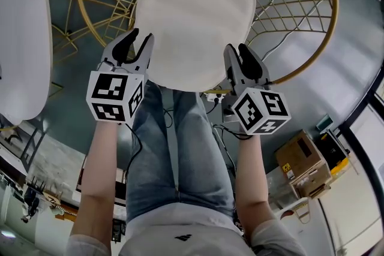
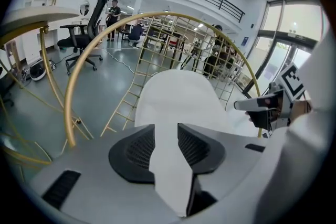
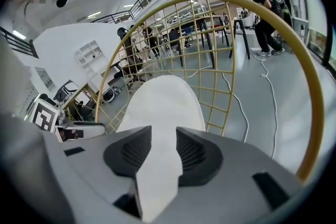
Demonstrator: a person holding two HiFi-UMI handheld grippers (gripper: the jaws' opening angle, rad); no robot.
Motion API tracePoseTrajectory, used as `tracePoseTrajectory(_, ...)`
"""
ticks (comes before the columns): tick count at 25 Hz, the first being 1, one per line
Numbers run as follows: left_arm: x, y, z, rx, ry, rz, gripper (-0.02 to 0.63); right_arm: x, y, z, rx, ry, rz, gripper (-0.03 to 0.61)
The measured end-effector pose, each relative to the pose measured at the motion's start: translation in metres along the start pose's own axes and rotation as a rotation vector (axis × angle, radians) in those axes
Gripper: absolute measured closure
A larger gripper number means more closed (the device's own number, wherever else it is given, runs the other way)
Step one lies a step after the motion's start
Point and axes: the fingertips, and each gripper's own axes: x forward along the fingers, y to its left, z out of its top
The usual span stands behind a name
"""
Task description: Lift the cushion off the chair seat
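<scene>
In the head view, one white cushion [image 1: 195, 21] lies on the gold wire chair [image 1: 329, 21] and hides the seat beneath it. A second white pad [image 1: 21, 39] is cut off by the left edge. The person's two forearms [image 1: 99, 177] reach forward over jeans [image 1: 174, 153]. The left gripper [image 1: 137, 40] and right gripper [image 1: 241, 56] tilt forward and down, one at each near corner of the cushion. In the left gripper view, the left gripper [image 2: 165, 136] has its claw spread, and the cushion [image 2: 178, 97] shows white in the gap between the two ribbed pads [image 2: 139, 147]. Whether they touch it is hard to make out. In the right gripper view, the right gripper [image 3: 164, 144] is likewise spread around the cushion's [image 3: 163, 102] edge.
</scene>
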Motion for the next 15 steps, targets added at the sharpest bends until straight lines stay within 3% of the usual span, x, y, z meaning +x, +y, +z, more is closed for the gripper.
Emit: tracePoseTrajectory(15, 0.033, 0.025, -0.028, -0.006, 0.111, 0.075, 0.408, 0.007, -0.028, -0.012, 0.041, 0.047, -0.126, 0.411)
